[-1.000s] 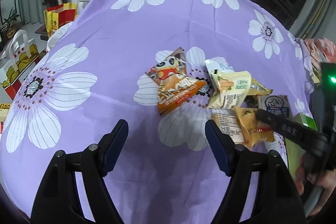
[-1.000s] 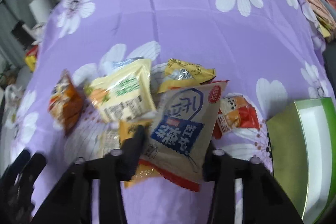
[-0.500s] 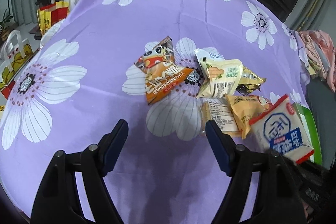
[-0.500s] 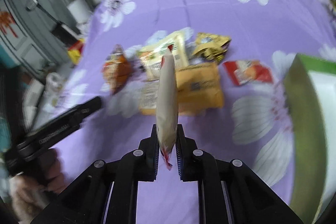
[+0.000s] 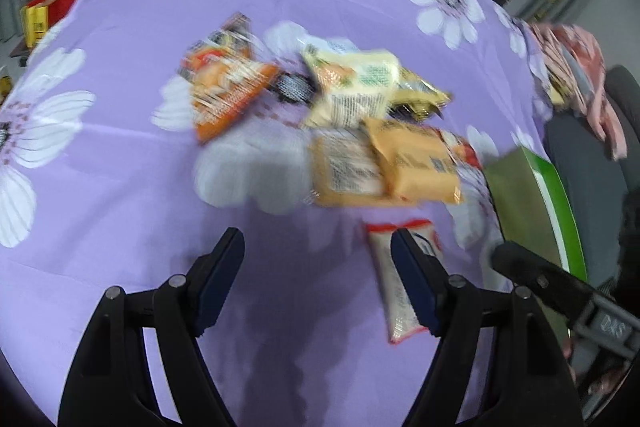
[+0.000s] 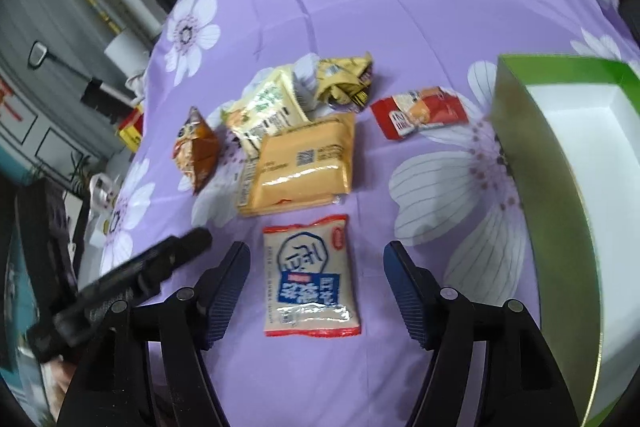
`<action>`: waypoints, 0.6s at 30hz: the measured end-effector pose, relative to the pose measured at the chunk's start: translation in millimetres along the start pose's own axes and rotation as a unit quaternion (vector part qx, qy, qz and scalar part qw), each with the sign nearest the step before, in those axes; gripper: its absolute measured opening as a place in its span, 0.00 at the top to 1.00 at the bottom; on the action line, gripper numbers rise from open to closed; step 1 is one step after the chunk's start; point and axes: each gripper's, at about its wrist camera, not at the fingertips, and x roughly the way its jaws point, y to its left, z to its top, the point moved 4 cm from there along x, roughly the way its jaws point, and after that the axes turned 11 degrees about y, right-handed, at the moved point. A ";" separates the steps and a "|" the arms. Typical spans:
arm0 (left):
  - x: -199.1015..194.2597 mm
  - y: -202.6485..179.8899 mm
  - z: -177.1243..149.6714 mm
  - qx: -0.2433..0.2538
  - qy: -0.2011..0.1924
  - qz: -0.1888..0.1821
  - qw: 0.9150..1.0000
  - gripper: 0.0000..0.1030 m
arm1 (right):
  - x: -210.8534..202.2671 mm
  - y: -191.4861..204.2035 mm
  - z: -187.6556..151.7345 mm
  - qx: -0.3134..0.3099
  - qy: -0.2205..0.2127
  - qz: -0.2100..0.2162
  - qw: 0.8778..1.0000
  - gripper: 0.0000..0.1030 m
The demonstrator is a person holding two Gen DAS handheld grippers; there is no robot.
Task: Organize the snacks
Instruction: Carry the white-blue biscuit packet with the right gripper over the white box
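A white-and-blue snack pack (image 6: 310, 277) lies flat on the purple flowered cloth between the open fingers of my right gripper (image 6: 316, 283); it also shows in the left wrist view (image 5: 394, 283). Beyond it lie an orange-yellow pack (image 6: 304, 163), a pale yellow-green pack (image 6: 266, 109), a crumpled gold pack (image 6: 344, 79), a red pack (image 6: 420, 111) and an orange chip bag (image 6: 196, 147). My left gripper (image 5: 316, 267) is open and empty over bare cloth, left of the white-and-blue pack.
An open green box with a white inside (image 6: 568, 163) stands at the right; it also shows in the left wrist view (image 5: 536, 207). A chair with pink cloth (image 5: 576, 67) is past the table's right edge. Bags and clutter (image 5: 44, 11) sit off the left edge.
My right gripper has opened and let go of the white-and-blue pack, which now lies flat on the cloth. The left gripper has shifted toward the snack pile.
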 end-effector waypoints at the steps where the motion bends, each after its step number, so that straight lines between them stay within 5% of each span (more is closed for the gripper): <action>1: 2.8 -3.9 -1.6 0.004 0.006 -0.002 1.000 0.27 | 2.4 -2.8 0.2 0.006 0.003 0.007 1.000 0.32; 8: 25.1 -35.3 -19.4 0.044 0.051 -0.026 0.997 0.40 | 26.3 -8.1 1.6 0.017 0.029 0.011 0.999 0.32; 12: 38.8 -39.1 -22.1 0.042 0.075 -0.027 0.996 0.44 | 41.6 -10.2 0.8 0.026 0.055 0.022 0.998 0.46; 15: 40.9 -43.4 -21.9 0.054 0.065 -0.011 0.996 0.49 | 50.6 -11.3 0.1 0.032 0.066 0.028 0.997 0.46; 18: 42.3 -48.5 -22.3 0.064 0.062 -0.029 0.996 0.71 | 53.6 -8.0 -0.8 0.028 0.065 0.037 0.997 0.53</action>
